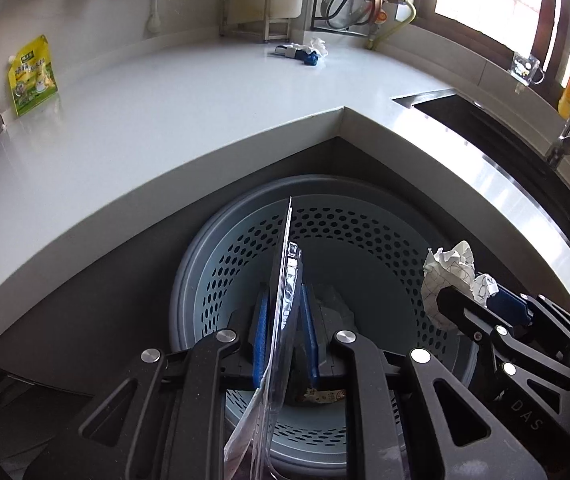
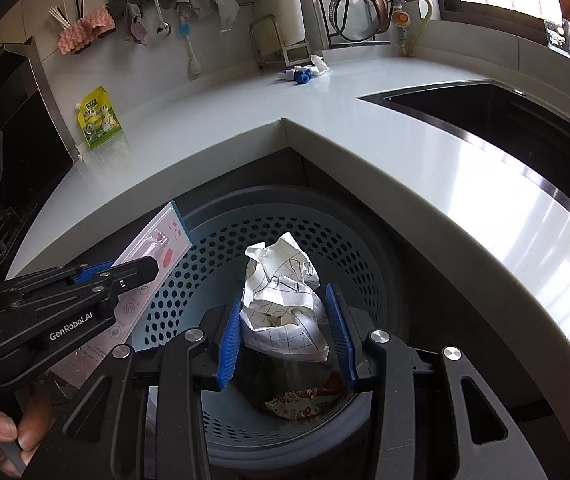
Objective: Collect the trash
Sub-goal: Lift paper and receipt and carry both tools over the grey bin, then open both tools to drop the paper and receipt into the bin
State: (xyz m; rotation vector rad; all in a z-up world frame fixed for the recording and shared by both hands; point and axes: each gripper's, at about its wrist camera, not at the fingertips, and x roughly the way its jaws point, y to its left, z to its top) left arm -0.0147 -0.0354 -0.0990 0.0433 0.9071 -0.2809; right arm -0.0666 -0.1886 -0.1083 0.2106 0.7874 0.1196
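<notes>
— What are your jaws doing?

— My left gripper (image 1: 283, 320) pinches a flat plastic package (image 1: 285, 280) edge-up. My right gripper (image 2: 285, 332) has its jaws pressed on a crumpled paper ball (image 2: 281, 300). Both hang over the bin (image 2: 369, 240).

— How far along?

— Some wrappers (image 2: 301, 400) lie in the bin. Neither piece is dropped yet, and on the desk (image 1: 165, 100) a blue-and-white scrap (image 1: 303, 53) and a green pouch (image 1: 32, 76) wait.
</notes>
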